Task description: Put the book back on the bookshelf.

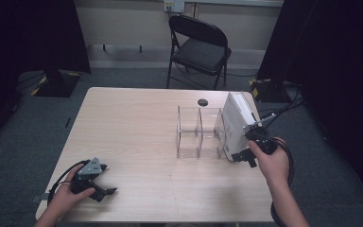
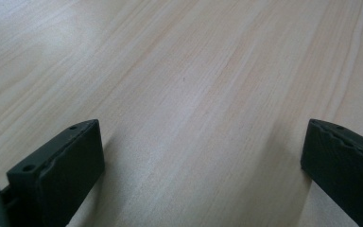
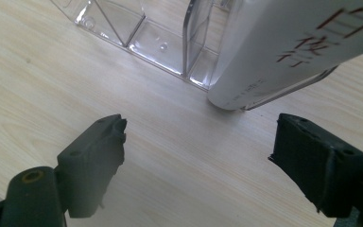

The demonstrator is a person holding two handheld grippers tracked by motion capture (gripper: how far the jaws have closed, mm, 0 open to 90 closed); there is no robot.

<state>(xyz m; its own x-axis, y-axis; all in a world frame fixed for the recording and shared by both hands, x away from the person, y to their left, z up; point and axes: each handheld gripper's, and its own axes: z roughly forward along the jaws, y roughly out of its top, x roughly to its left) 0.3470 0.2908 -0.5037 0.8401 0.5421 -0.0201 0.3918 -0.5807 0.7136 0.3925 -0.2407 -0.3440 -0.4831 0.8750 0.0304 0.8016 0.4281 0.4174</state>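
High view: book [image 1: 238,124] stands tilted in the end slot of the clear rack [image 1: 199,132], placing apparently done. Right gripper [image 3: 196,151] spread, empty, just beside it. Left gripper [image 1: 97,182] spread, resting on table [image 1: 132,123], well apart.

In the left gripper view I see the left gripper [image 2: 203,161] with its two black jaws wide apart, one at the lower left of the frame and one at the lower right. Between and above them lies the light wooden table [image 2: 194,71], with nothing between the jaws.
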